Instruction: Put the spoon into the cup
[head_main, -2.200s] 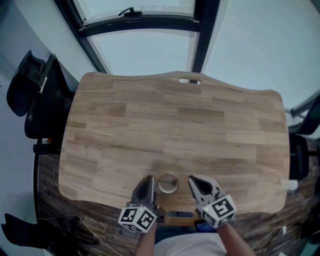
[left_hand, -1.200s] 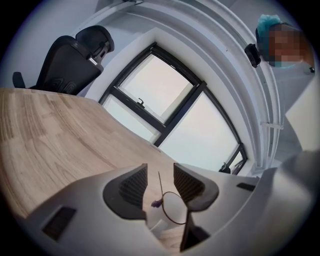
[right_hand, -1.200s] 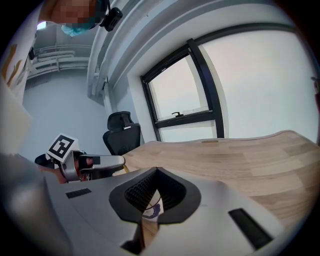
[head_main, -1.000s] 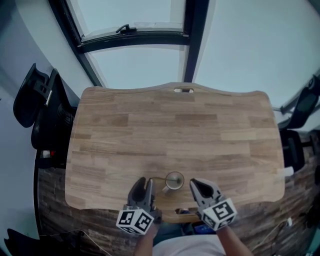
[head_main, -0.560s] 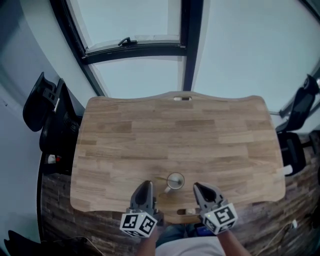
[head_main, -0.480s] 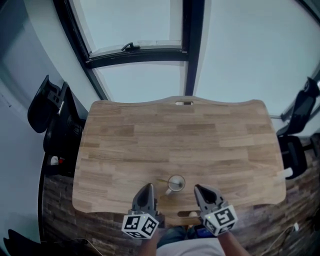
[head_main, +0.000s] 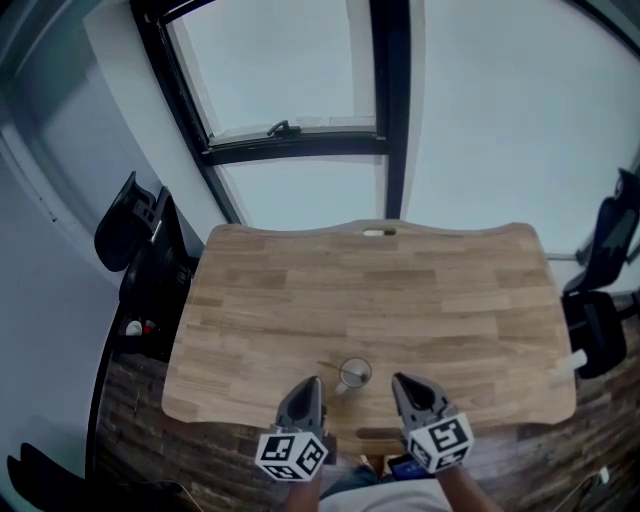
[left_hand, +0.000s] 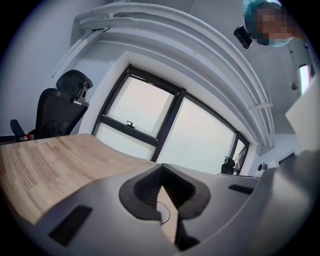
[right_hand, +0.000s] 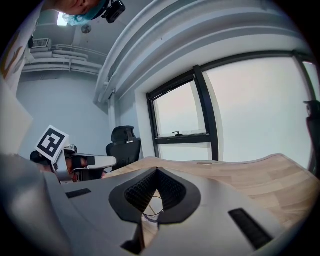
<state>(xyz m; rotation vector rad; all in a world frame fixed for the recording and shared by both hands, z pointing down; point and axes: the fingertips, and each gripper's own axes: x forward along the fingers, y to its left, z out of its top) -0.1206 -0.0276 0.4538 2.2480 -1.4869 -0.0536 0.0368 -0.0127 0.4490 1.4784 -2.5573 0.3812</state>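
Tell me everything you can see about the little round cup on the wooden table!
The little round cup stands upright near the front edge of the pale wooden table. From above its rim shows as a light ring; its material is too small to tell. A thin spoon handle pokes out over its left side. The left gripper and right gripper hang either side of it, neither touching.

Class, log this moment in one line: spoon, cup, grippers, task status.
spoon: in cup | cup: upright on table | left gripper: shut, empty | right gripper: shut, empty | task: spoon placed
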